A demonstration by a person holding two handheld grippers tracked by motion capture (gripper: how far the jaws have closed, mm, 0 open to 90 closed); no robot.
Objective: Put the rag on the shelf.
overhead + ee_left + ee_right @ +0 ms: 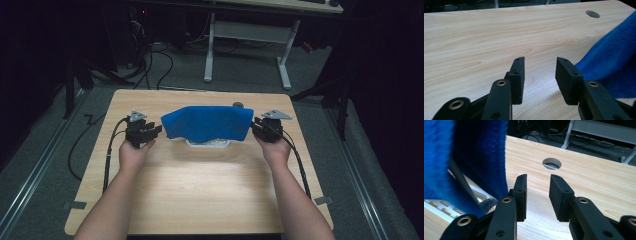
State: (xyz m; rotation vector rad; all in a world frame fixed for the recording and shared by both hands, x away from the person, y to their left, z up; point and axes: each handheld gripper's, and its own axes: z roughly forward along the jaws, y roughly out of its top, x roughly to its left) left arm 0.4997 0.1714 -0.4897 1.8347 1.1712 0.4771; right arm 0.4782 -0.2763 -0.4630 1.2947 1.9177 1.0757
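left tongs (540, 75) parted, empty, right tongs (537, 195) parted, empty, beside blue cloth (207, 122)

The high view looks forward and down on the light wooden table (200, 185); both gripper views skim it closely, sharing the fuzzy blue cloth (207, 122).

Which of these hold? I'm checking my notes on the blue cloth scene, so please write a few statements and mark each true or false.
1. The blue cloth is draped over a white rack. True.
2. The left claw is clamped on the cloth. False: its jaws stand apart with nothing between them, the cloth beside it.
3. The right claw is open with nothing between its jaws. True.
4. The table is black metal. False: it is light wood.
5. The tabletop has a round hole. True.
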